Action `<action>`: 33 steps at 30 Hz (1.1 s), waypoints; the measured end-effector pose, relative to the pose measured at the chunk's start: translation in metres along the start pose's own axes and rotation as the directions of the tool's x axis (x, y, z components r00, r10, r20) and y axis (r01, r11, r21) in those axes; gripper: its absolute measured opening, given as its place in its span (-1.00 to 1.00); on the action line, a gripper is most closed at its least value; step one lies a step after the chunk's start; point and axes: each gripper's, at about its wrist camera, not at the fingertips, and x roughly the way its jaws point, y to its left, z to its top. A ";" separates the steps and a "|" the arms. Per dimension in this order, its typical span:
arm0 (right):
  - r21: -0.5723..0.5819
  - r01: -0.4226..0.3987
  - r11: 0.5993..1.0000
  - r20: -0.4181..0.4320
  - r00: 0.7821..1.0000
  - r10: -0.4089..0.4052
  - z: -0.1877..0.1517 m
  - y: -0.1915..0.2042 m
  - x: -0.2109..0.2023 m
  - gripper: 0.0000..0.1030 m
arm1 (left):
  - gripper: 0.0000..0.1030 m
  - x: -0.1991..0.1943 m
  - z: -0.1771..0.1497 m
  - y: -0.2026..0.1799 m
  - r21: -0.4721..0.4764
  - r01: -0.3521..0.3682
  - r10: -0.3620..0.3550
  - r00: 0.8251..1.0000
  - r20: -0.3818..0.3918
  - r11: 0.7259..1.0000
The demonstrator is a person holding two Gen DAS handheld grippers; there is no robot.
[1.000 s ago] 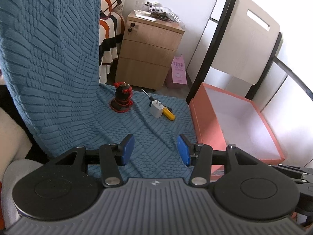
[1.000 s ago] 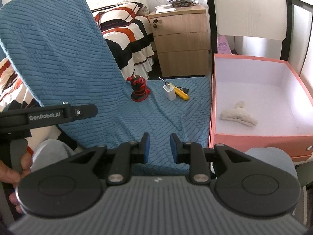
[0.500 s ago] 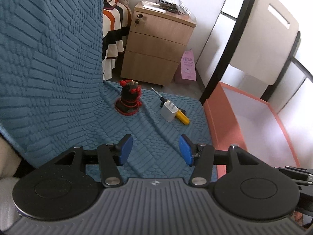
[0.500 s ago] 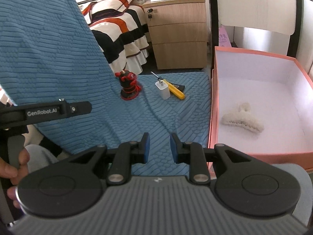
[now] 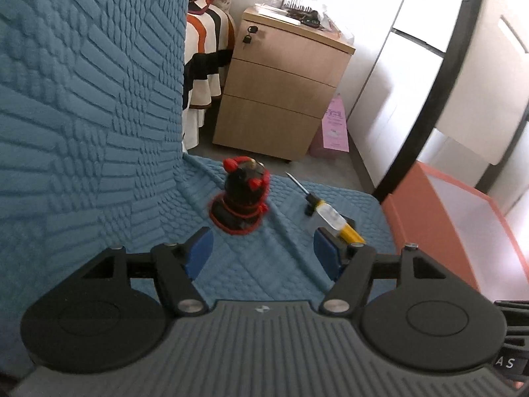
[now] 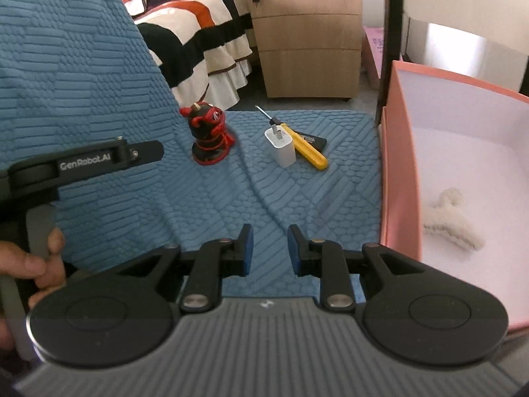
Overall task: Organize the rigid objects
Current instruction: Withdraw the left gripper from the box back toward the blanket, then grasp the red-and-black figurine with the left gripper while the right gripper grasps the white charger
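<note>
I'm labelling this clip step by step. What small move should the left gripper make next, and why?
Probably ease forward and down to straddle the red-and-black figurine. The left gripper is open and empty, the figurine stands upright just ahead on the blue cloth, and the pink box waits alongside.

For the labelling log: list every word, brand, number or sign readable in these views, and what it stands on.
"GenRobot.AI": on the black bar of the left gripper, as the right wrist view shows it.
"AS": on a black strap at the lower right edge of the left wrist view; cut off.
Pink bag by the wooden cabinet: print blurred.
Small black item under the yellow screwdriver: white print too small.
</note>
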 end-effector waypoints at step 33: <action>-0.145 0.038 0.989 0.000 0.999 -0.038 0.077 -0.007 0.152 -0.21 | 0.40 0.135 0.051 0.035 0.033 0.080 -0.078 0.996 -0.039 0.996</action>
